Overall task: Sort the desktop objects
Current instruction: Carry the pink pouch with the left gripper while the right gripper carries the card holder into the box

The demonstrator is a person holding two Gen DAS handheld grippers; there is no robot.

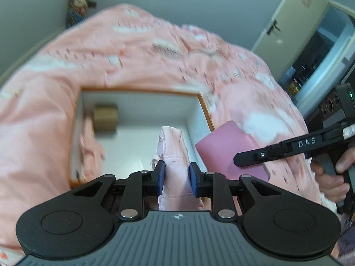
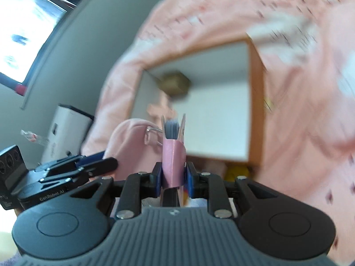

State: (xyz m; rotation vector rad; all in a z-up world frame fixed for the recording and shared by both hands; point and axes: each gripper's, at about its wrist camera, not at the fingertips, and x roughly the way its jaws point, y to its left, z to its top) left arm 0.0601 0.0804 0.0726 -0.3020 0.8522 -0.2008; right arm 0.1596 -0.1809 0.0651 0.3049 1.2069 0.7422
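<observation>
Left wrist view: a pink quilt with white patches and small dark marks fills most of the scene, blurred. Sunk into it sits an open white box with an orange rim. Inside the box, in its far left corner, lies a small brown carton; a crumpled bit of pink fabric rests against the left wall.

The left gripper is clenched on a pale pink cloth pouch, its blue pads pressed to either side of it, and the pouch hangs over the near part of the box. To the right, the right gripper grips a pink notebook just outside the box's right wall, over the quilt; a hand grips its handle.

In the right wrist view the same box lies ahead. The right gripper has its pads closed on the notebook, held edge-on with the grey page block pointing towards the box. The pouch is just to the left, touching the left gripper, with a clear loop showing beside the notebook. A white appliance stands by the grey wall at far left
</observation>
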